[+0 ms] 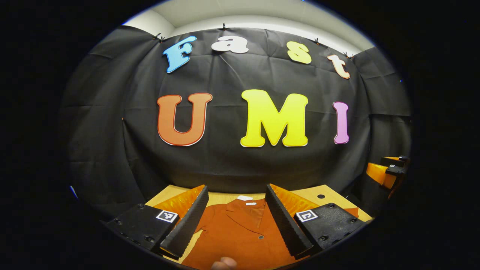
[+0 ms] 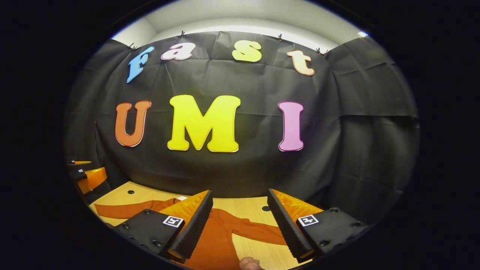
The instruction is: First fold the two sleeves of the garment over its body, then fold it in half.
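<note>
The left gripper point(image 1: 237, 215) is held level, its two fingers point(image 1: 187, 221) spread wide apart with nothing between them. The right gripper point(image 2: 240, 221) is likewise level, its fingers point(image 2: 193, 225) wide apart and gripping nothing. A fingertip point(image 1: 224, 263) of the holding hand shows just below the gap between the left gripper's fingers; another fingertip point(image 2: 250, 264) shows below the right gripper's.

rust-orange collared garment point(image 1: 240, 232) is laid flat, front up, on the wooden table point(image 2: 243, 206), collar toward the booth wall. one button is seen on the front. one long sleeve point(image 2: 258, 230) is spread sideways, unfolded, in the right gripper view.
</note>
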Tool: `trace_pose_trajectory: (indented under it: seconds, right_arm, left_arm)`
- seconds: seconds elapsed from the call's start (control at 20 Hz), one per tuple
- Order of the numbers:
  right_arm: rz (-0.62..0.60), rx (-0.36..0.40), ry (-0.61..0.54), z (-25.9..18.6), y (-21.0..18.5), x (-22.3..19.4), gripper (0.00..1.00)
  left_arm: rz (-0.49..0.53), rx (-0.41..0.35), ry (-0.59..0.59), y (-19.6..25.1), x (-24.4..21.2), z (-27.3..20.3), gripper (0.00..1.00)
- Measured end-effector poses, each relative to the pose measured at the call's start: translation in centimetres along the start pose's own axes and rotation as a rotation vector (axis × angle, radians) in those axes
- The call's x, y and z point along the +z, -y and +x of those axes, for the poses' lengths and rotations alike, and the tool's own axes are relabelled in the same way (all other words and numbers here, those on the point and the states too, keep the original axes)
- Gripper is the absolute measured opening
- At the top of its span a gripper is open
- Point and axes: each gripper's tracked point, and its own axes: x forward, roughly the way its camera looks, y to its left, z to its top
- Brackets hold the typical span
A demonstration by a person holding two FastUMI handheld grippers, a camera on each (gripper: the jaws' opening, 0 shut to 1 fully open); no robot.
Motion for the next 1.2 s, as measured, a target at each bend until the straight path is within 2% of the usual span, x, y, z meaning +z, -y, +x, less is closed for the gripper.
trace_pose_trajectory:
  seconds: [0.55,0.9,1.05,1.2]
  right_arm:
    - [0.007,-0.05,-0.017,0.9,2.8,-0.5,0.94]
    - [-0.025,-0.179,-0.049,6.5,12.0,-2.7,0.94]
    - [0.001,-0.233,-0.118,9.2,16.4,-6.5,0.94]
    - [0.024,-0.248,-0.203,11.4,19.9,-11.8,0.94]
  left_arm:
    - [-0.005,-0.012,-0.009,1.0,-0.7,0.1,0.98]
    - [-0.009,-0.024,-0.001,3.6,-0.6,-0.1,0.98]
    - [0.005,-0.022,-0.006,5.3,-0.5,0.0,0.98]
    - [0.007,-0.015,-0.018,7.2,-0.6,0.4,0.98]
